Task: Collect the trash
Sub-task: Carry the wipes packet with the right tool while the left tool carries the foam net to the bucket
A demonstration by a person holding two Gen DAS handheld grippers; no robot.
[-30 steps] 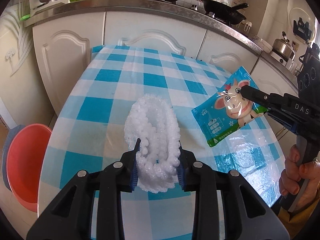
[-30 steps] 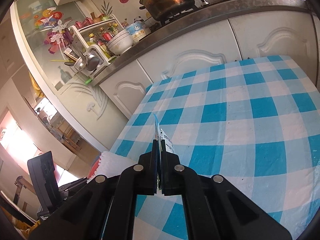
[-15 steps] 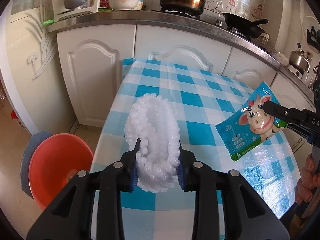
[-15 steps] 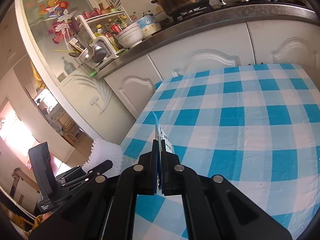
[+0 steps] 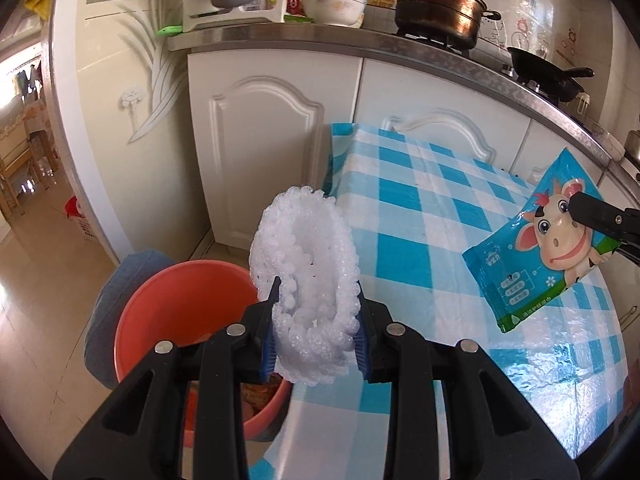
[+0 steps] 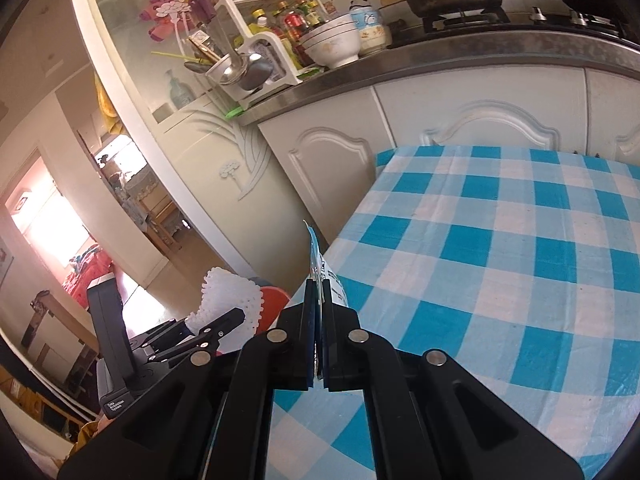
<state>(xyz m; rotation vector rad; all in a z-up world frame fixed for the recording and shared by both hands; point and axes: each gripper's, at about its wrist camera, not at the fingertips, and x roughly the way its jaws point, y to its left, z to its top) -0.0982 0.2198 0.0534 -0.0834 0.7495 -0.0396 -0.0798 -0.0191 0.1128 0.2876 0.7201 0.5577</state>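
My left gripper (image 5: 316, 320) is shut on a white foam fruit net (image 5: 306, 264) and holds it in the air at the table's left edge, above the rim of a red bin (image 5: 176, 296) on the floor. My right gripper (image 6: 318, 292) is shut on a blue wet-wipe packet with a cartoon cow (image 5: 540, 236), held edge-on (image 6: 316, 256) above the checked table. The left gripper (image 6: 224, 324), the foam net (image 6: 228, 296) and the red bin (image 6: 276, 300) also show low on the left in the right wrist view.
A blue and white checked tablecloth (image 5: 420, 208) covers the table. White kitchen cabinets (image 5: 272, 128) stand behind it, with a counter carrying a big pot (image 5: 436, 0), bowls (image 5: 334, 2) and a pan (image 5: 544, 72). A grey cloth (image 5: 116, 292) wraps the bin.
Both grippers have swung left with their loads. The foam net has gone from above the table to its left edge, over the red bin. The packet stays held.
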